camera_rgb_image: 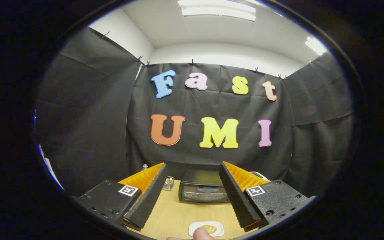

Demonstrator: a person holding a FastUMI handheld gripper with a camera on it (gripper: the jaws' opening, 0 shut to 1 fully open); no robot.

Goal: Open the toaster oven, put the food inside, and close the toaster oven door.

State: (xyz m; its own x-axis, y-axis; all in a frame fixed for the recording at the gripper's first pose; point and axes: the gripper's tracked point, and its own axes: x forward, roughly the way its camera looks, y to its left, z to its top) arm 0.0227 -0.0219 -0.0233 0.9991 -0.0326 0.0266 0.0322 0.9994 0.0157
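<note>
gripper view | gripper [192, 191] fingers spread wide, holding nothing | toaster oven [203, 190] at 12 o'clock beyond the fingers, door shut, on the table [175, 213] | food [208, 229] on a plate [195, 230] at 6 o'clock, a fingertip [201, 234] touching it | risk: reaching low for the plate could knock that finger or push the plate off.

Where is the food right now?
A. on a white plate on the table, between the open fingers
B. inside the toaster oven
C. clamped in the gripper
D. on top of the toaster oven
A: the food lies on the white plate on the table, short of the shut toaster oven; the gripper is open and holds nothing.
</note>
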